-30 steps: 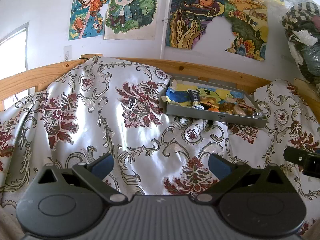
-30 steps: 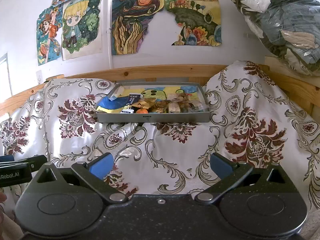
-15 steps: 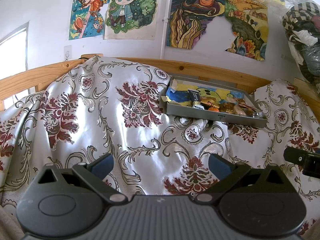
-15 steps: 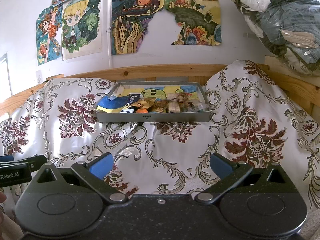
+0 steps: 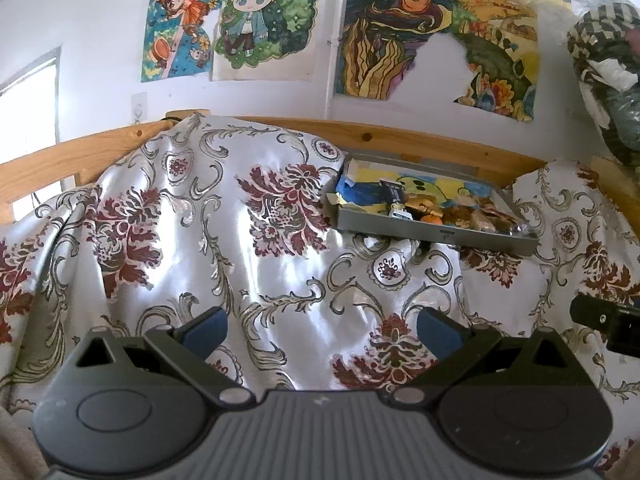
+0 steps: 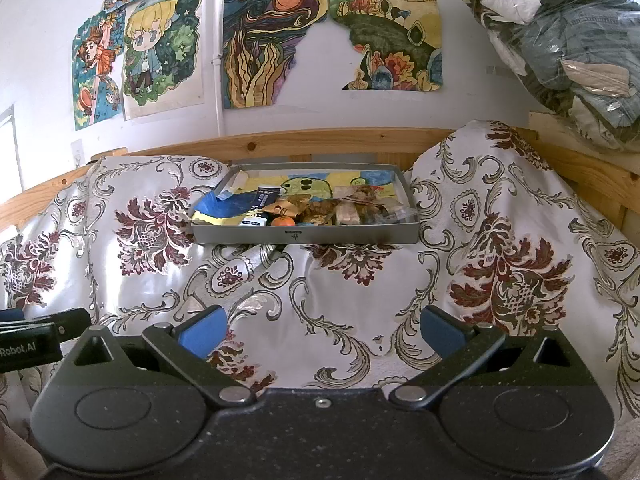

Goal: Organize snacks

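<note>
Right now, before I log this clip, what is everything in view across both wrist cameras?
Shallow grey metal tray: one, on the cloth, near the wooden rail.
Small orange round fruit: one, at the tray's front edge.
Dark blue snack packet: one, left of centre in the tray.
Brown wrapped snacks: several, heaped in the tray's right half; count unclear.
White satin cloth with maroon floral print: one, draped over the surface.
Wooden rail: one, behind the cloth.
Coloured drawings: several, on the white wall.
Clear bag of clothes: one, upper right.
Left gripper: open, empty.
Right gripper: open, empty.
</note>
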Tool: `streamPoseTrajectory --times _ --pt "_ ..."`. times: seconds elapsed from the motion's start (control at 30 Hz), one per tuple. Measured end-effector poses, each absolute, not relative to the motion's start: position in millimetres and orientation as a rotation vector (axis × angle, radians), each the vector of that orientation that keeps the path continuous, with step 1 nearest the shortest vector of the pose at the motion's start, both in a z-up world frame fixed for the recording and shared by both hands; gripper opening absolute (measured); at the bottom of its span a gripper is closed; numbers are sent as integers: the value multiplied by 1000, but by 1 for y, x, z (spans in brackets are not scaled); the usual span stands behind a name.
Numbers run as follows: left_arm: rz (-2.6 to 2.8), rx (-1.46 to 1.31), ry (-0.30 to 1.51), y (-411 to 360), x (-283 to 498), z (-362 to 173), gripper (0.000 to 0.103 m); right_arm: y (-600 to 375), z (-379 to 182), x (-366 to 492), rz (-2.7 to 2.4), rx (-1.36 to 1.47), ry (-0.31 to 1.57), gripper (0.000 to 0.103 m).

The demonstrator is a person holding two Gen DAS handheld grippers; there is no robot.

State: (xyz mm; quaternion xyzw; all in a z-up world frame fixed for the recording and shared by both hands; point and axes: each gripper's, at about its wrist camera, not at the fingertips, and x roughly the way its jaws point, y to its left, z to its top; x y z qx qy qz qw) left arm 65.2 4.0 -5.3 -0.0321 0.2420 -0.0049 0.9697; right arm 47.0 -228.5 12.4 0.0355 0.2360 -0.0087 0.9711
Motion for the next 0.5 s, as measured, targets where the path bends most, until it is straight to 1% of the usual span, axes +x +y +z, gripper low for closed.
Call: streamPoseTrajectory --times 0.5 --pt "5 -53 495 2 64 -4 103 -228 12 47 -18 71 477 102"
